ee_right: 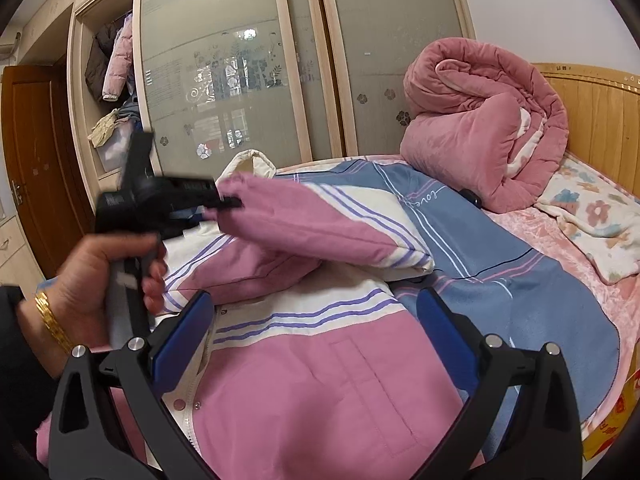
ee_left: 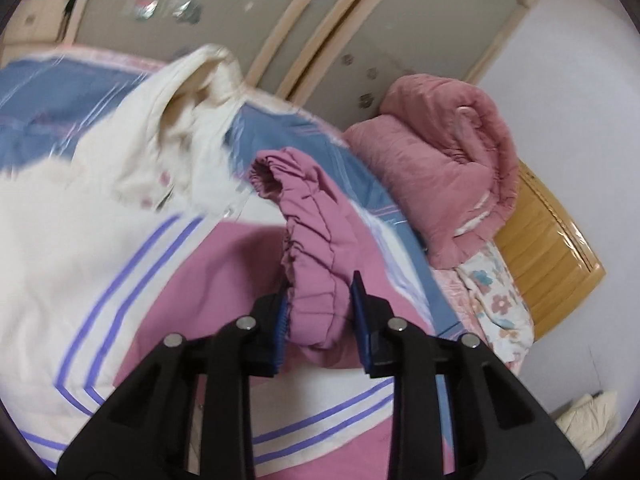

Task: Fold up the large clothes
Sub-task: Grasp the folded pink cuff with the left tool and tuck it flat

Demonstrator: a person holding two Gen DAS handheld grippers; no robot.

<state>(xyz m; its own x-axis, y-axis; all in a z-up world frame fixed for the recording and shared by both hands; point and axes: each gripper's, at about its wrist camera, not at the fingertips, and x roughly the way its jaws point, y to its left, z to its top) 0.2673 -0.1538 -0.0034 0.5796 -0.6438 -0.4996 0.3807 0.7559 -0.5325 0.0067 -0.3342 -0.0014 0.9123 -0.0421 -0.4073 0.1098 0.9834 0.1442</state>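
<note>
While the big pink-and-white jacket (ee_right: 320, 364) lies spread front-up across the bed (ee_right: 560, 312), your left claw (ee_left: 318, 312) is clamped on the gathered cuff of its pink sleeve (ee_left: 316, 240), the blue pads pressing the bunched fabric from both sides. In the right wrist view that sleeve is lifted off the bed and stretched over the jacket body, with the left claw (ee_right: 224, 200) gripping its end and your left hand (ee_right: 92, 280) around the handle, a gold bracelet (ee_right: 52, 320) on the wrist.

Your right claw (ee_right: 316, 344) stands wide apart, low over the jacket's chest, with its blue pads either side of the purple stripes; I cannot tell whether they touch the cloth, and they squeeze nothing.

Under the jacket lies a blue bedspread (ee_right: 500, 280) with thin stripes. At the head of the bed, well apart from the jacket, a rolled pink quilt (ee_right: 480, 128) sits against the wooden headboard (ee_right: 592, 120), with a floral blanket (ee_right: 592, 216) beside it. The jacket's cream hood (ee_right: 248, 164) points toward the sliding wardrobe doors (ee_right: 240, 60) beyond the bed. The raised sleeve hides part of the jacket's upper body from the right camera.
</note>
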